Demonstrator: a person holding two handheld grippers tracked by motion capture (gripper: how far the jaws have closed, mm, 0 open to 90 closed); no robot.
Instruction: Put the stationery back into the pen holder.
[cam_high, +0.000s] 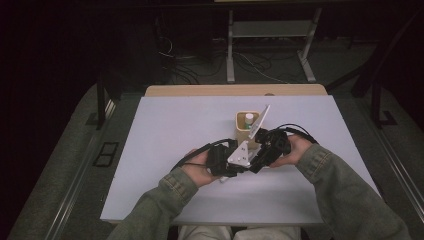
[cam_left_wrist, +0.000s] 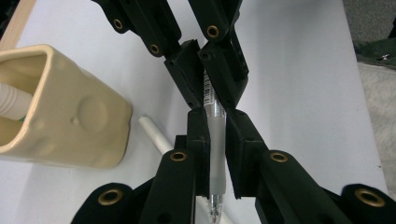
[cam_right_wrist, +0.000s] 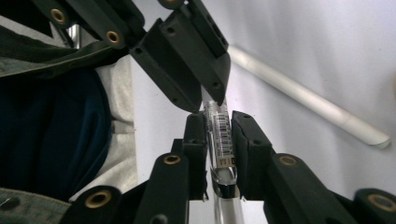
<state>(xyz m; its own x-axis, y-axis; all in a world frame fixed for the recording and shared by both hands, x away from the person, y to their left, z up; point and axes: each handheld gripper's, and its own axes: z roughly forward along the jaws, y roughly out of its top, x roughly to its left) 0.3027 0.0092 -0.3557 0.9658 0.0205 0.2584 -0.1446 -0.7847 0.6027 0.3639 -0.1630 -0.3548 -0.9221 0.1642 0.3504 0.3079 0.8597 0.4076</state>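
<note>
While two hand-held grippers (cam_left_wrist: 215, 123) (cam_right_wrist: 218, 135) clamp one pen (cam_left_wrist: 215, 154), one white stick (cam_right_wrist: 308, 100) lies beside.

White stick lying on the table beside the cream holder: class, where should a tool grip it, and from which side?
Probably mid-shaft, from above, jaws across its width. The white stick lies flat on the table, thin and round, with bare surface either side; the cream holder crowds one end.
</note>
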